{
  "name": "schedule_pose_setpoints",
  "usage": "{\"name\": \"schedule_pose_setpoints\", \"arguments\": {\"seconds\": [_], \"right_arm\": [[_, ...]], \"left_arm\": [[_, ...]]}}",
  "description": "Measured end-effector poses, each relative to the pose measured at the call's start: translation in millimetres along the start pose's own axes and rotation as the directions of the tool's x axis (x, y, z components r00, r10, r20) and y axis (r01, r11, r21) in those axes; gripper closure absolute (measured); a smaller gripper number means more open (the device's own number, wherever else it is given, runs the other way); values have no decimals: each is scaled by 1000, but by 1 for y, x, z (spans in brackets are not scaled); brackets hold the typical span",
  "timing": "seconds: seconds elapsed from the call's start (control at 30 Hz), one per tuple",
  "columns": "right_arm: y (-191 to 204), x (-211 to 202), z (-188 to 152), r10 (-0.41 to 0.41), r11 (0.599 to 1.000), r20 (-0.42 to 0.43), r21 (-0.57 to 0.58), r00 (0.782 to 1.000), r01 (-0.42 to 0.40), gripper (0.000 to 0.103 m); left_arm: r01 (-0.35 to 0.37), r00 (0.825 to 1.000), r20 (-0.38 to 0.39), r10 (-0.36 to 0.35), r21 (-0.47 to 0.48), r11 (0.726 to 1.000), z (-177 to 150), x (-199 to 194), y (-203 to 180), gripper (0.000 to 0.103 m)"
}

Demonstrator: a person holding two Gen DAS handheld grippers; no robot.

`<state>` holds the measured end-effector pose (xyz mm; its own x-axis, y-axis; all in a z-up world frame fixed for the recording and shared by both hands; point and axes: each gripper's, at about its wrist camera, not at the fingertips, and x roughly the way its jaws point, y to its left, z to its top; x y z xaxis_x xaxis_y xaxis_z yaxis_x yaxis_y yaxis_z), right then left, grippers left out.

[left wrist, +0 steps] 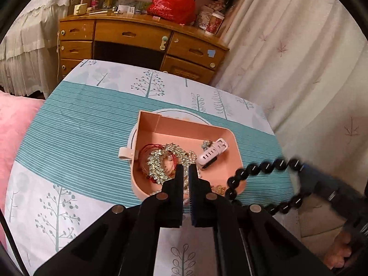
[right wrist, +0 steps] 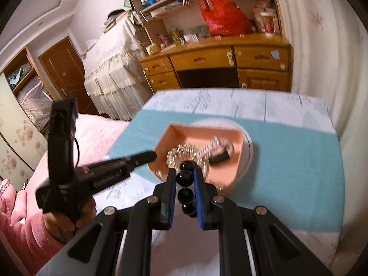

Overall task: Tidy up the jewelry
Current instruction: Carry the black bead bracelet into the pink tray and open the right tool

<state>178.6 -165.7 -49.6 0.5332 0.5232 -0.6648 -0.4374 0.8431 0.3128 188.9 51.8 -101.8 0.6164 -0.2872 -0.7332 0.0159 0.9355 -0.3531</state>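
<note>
Black bead bracelet (right wrist: 185, 176) in right claw (right wrist: 185, 172)

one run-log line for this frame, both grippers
left gripper: shut, empty | right gripper: shut on black bead bracelet | pink tray: jewelry inside

Right wrist view motion-blurred; pink tray (right wrist: 202, 135) contents smeared, jewelry indistinct.

The round black beads of the bracelet (right wrist: 185, 177) are glossy, each showing a small white highlight. The heart-shaped pink box (left wrist: 230, 138) looks like smooth matt plastic, and the silvery sequined band (left wrist: 158, 163) inside it glitters like metal, though blur leaves this unsure. The teal-striped tablecloth (left wrist: 69, 126) is matt woven cloth. The honey-coloured wooden desk (left wrist: 138, 34) has a varnished sheen; the red carrier bag (left wrist: 172, 2) is shiny crinkled plastic.
</note>
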Motion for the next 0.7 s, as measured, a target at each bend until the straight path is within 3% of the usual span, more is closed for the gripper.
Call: {"name": "schedule_pose_setpoints", "arguments": {"seconds": [0.17, 0.3, 0.33, 0.4, 0.43, 0.47, 0.57, 0.7], "right_arm": [[7, 5, 18, 40, 999, 98, -40, 994, -36, 88], [8, 22, 22, 35, 998, 95, -62, 995, -29, 88], [8, 28, 22, 26, 997, 81, -68, 996, -21, 88], [9, 40, 21, -8, 996, 26, -91, 1000, 10, 87], [8, 43, 20, -19, 995, 14, -96, 1000, 20, 87], [7, 44, 17, -28, 995, 6, -99, 1000, 29, 83], [3, 43, 11, -44, 995, -3, -88, 999, 43, 58], [0, 36, -2, -79, 990, -16, -117, 997, 77, 55]], "left_arm": [[-13, 1000, -25, 13, -19, 1000, -7, 3, 9, 101], [-22, 998, -67, 19, -46, 999, -18, 10, 15, 97], [-32, 997, -78, 28, -48, 998, -21, 12, 16, 94], [-46, 995, -97, 40, -57, 997, -27, 14, 17, 72], [-49, 994, -105, 42, -63, 997, -31, 16, 17, 67], [-46, 993, -115, 38, -63, 997, -34, 18, 16, 60], [-54, 990, -132, 49, -38, 998, -42, 23, 11, 58], [-67, 987, -145, 66, -1, 998, -49, 30, 6, 58]]}}
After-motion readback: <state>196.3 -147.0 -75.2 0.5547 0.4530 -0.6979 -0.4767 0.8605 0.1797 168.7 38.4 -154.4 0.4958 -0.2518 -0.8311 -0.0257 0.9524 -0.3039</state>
